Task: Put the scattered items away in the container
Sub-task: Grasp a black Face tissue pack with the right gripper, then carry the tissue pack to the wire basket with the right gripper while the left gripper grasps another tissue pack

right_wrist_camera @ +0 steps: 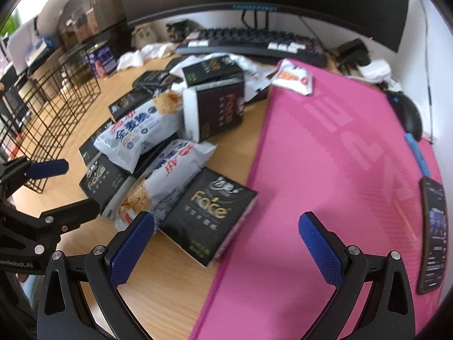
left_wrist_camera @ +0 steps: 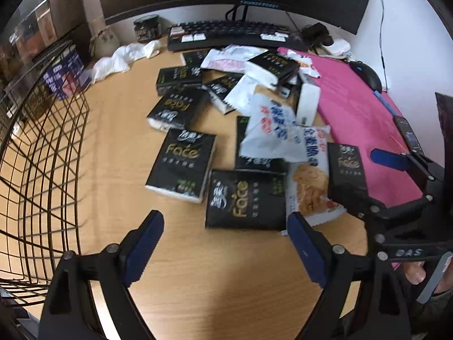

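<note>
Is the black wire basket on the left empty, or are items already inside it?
Seemingly empty: through the wire basket bars only bare desk shows; its near corner is out of view. The packs lie outside.

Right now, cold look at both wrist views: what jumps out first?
The heap of black "Face" tissue packs and white snack bags strewn across the middle of the wooden desk. Then the bright pink desk mat filling the right side, a phone lying on its far right edge. The black wire basket stands at the left, and both the left gripper and right gripper hover open, holding nothing.
</note>
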Available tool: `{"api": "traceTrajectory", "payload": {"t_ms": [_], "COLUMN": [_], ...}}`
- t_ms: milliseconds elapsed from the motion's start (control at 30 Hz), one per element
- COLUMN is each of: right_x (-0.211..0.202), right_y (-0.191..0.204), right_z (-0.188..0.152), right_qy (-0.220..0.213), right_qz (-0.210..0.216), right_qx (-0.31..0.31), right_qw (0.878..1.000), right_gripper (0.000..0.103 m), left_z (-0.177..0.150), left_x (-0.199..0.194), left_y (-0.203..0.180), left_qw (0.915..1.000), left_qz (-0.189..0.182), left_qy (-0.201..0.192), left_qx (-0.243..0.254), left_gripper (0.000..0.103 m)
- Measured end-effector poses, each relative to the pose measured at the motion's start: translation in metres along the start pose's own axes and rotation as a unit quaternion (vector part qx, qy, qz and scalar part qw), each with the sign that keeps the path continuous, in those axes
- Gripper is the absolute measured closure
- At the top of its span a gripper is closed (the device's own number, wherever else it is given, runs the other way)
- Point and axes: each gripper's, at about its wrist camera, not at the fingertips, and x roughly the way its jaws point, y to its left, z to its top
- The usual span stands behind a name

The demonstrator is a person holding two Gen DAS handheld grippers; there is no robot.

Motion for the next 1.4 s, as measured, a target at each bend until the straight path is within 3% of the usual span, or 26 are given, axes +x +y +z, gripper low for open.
{"api": "traceTrajectory", "payload": {"t_ms": [167,200,233,300,500,733,867,1067,1200,1400], "right_x": [0.020,0.020,0.019,0.014,0.004,0.002,0.001,0.002,0.000,-0.021], "right_y": [0.009,0.011,0.012,0.008,-0.026,-0.032,-0.032,-0.030,-0.028,-0.016], "right_z": [0.005,0.006,0.007,0.010,0.009,0.003,0.002,0.003,0.003,0.008], "right_qy": [0.004,0.002,-0.001,-0.003,0.009,0.004,0.002,0.000,0.004,-0.016], "right_qz": [-0.035,-0.045,-0.054,-0.063,-0.010,-0.015,-0.018,-0.025,-0.007,-0.003], "right_qx": [-0.012,-0.019,-0.026,-0.030,0.009,0.006,0.003,-0.001,0.004,-0.005], "right_qw": [0.999,0.999,0.998,0.998,1.000,1.000,1.000,1.000,1.000,1.000], "right_gripper": [0.003,0.012,0.034,0.057,0.057,0.057,0.057,0.057,0.057,0.057], "left_z": [-0.003,-0.002,-0.002,-0.002,0.001,0.009,0.013,0.011,0.011,0.015], "left_x": [0.002,0.002,0.002,0.002,0.006,0.024,0.027,0.025,0.012,-0.035], "left_y": [0.011,0.011,0.012,0.011,0.006,-0.001,-0.001,-0.006,-0.006,-0.010], "left_qw": [0.9999,0.9998,0.9998,0.9998,0.9999,0.9998,0.9997,0.9993,0.9994,0.9979], "left_qz": [-0.005,-0.005,-0.006,-0.006,-0.008,-0.010,-0.003,-0.002,-0.011,-0.008], "left_qy": [0.005,0.005,0.006,0.007,0.009,0.011,0.004,0.011,0.000,-0.052], "left_qx": [-0.015,-0.016,-0.017,-0.016,-0.010,0.014,0.022,0.036,0.033,0.038], "left_gripper": [0.014,0.014,0.014,0.014,0.014,0.015,0.031,0.033,0.033,0.033]}}
